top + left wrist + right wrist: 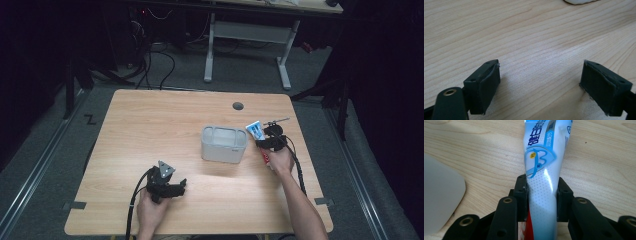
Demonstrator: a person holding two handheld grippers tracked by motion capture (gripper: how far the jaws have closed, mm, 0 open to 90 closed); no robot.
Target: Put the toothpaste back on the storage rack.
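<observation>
Pale wood-grain table (150, 120) fills the workspace, set on grey carpet in a dim room, and nearest the person the left gripper (167, 187) rests low over the near-left part of the tabletop, held in the left hand (150, 210) with its cable trailing back toward the edge. Its two black jaws stand wide apart with only bare wood between them in the left gripper view, so it holds nothing and seems to wait in reserve. Further in and to the right, the right hand (281, 161) brings the right gripper (265, 134) to a white and blue plastic toothpaste tube with a red cap end (544, 170). The jaws are clamped on the tube's body from both sides, the pads pressing into its soft wall, with the printed flat end pointing away from the hand and the red end back toward the wrist. Gripping near the middle likely keeps the limp tube from drooping at either end. Just left of the tube, close but apart from it, stands a light grey rounded rectangular plastic bin with an open top (224, 144), its inside divided into compartments; the tube appears to be meant for it, though it lies outside the bin now. Beyond the table's far edge, a white-legged desk frame (247, 45) and loose cables sit in the shadows.
</observation>
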